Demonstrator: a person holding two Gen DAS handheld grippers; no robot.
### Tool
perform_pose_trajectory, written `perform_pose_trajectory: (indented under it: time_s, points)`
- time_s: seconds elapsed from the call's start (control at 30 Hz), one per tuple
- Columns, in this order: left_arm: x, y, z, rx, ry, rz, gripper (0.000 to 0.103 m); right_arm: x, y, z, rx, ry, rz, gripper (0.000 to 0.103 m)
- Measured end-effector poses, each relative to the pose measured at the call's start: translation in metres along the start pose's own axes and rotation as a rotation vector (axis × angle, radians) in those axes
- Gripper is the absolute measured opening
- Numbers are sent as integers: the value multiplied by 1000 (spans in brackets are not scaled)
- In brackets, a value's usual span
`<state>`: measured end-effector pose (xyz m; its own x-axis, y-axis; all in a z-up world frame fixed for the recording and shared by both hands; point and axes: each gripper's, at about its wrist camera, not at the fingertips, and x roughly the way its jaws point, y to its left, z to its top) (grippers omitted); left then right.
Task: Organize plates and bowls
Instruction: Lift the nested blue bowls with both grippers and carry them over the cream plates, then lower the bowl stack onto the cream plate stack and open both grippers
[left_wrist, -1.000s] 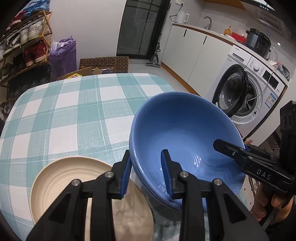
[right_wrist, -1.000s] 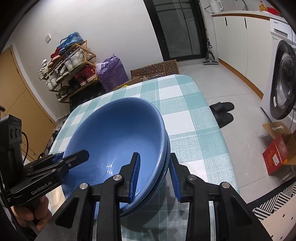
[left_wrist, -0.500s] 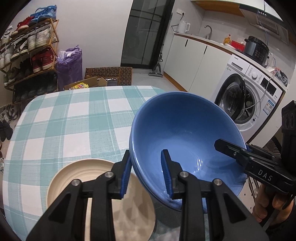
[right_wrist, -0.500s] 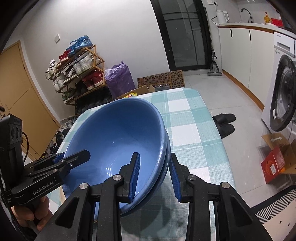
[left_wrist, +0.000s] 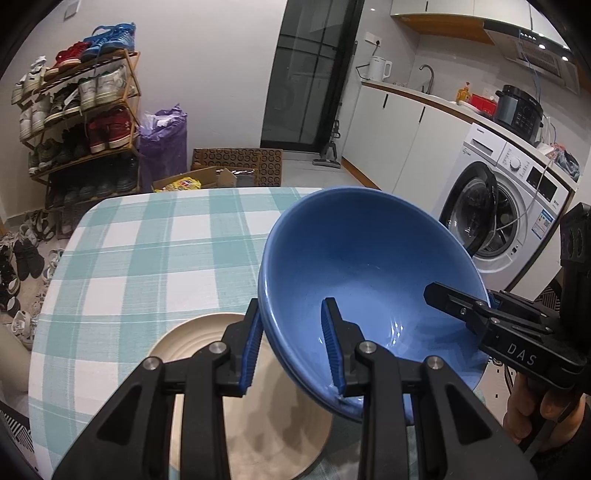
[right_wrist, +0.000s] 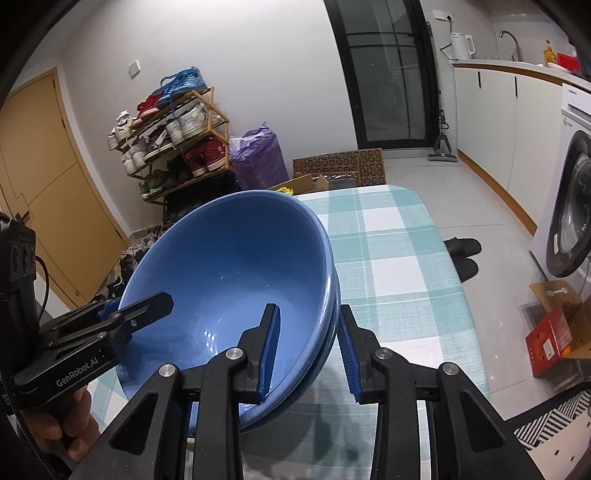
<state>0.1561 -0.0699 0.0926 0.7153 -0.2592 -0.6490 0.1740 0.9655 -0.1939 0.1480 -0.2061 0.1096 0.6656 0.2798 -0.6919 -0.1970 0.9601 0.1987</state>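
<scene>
Blue bowls (left_wrist: 369, 280) clamped by both grippers above cream plate (left_wrist: 207, 369), checked table (left_wrist: 147, 251).

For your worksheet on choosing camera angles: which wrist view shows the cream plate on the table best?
The left wrist view: the cream plate lies on the table behind the left gripper, beside the lifted blue bowls. In the right wrist view the bowls hide it.

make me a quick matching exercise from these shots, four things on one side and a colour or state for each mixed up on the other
Things:
1. bowls
2. plate
3. tablecloth
4. washing machine door

Colour or state:
A. cream, lying on the table
B. blue, stacked, gripped at both rims
C. open
D. teal and white check

Pairs: 1-B, 2-A, 3-D, 4-C
</scene>
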Motion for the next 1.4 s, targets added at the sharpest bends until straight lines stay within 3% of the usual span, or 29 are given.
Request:
perform_pose_trajectory:
  time_s: [0.7, 1.4]
  points:
    - [-33, 43, -16, -54, -30, 71, 30, 10, 55, 0, -57, 24, 67, 33]
    - [-13, 88, -40, -118, 19, 136, 30, 61, 90, -12, -90, 90, 115, 33]
